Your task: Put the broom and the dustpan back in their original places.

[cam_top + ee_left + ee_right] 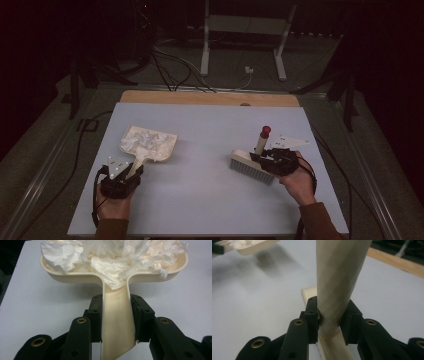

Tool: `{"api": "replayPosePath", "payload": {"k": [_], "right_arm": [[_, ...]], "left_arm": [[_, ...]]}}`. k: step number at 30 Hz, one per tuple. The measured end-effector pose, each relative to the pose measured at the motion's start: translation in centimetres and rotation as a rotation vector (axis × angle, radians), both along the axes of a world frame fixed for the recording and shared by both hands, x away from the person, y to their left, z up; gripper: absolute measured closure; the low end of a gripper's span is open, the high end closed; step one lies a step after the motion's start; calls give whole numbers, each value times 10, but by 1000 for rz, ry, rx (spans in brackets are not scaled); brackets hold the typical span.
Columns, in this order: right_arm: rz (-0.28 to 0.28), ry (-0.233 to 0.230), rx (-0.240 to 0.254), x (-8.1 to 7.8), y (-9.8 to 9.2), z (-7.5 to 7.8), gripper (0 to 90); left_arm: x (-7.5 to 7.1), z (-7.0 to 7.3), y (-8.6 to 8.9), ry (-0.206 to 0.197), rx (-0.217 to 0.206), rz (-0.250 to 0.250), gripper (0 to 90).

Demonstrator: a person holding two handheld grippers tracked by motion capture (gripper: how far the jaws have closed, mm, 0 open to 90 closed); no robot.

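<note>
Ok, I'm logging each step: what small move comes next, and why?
Probably lift the dustpan level with the left gripper. Its fingers already clamp the handle, and crumpled paper fills the pan. The right gripper holds the brush apart from it.

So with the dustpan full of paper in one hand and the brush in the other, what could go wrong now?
1. The crumpled white tissue paper is heaped above the rim of the cream plastic dustpan; a tilt might spill it onto the pale grey table.
2. The left gripper clamps only the narrow handle, so the pan could twist.
3. The right gripper holds the cream red-tipped brush low on its handle; it might swing.
</note>
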State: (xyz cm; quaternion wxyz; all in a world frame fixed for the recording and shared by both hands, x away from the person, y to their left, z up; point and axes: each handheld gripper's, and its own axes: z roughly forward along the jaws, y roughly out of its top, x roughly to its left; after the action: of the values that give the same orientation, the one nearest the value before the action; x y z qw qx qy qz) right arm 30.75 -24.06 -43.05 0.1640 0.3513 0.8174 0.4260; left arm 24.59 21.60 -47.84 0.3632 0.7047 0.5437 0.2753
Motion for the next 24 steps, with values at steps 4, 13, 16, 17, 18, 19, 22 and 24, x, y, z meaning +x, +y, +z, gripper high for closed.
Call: {"api": "replayPosePath", "payload": {"k": [4,13,16,17,18,19,22,24], "right_arm": [[42,-16,-46,-4,-8,8,709],[143,24,-42,-8,-34,14,710],[179,50,-39,-9,-41,15,710],[191,61,-39,-9,-43,15,710],[204,68,-39,-10,-45,16,710],[217,75,-41,-11,-47,16,710],[256,95,-49,-14,-53,18,710],[280,113,-50,-16,-57,19,711]], "left_arm": [[-4,5,1,-3,-2,2,665],[-9,12,4,-11,-4,32,665],[-9,12,5,-9,-4,36,665],[-9,12,5,-8,-2,37,665],[-9,12,5,-5,-1,38,665],[-9,12,5,-5,-1,39,665],[-9,11,5,-4,0,43,665],[-9,10,5,-1,-1,45,665]]}}
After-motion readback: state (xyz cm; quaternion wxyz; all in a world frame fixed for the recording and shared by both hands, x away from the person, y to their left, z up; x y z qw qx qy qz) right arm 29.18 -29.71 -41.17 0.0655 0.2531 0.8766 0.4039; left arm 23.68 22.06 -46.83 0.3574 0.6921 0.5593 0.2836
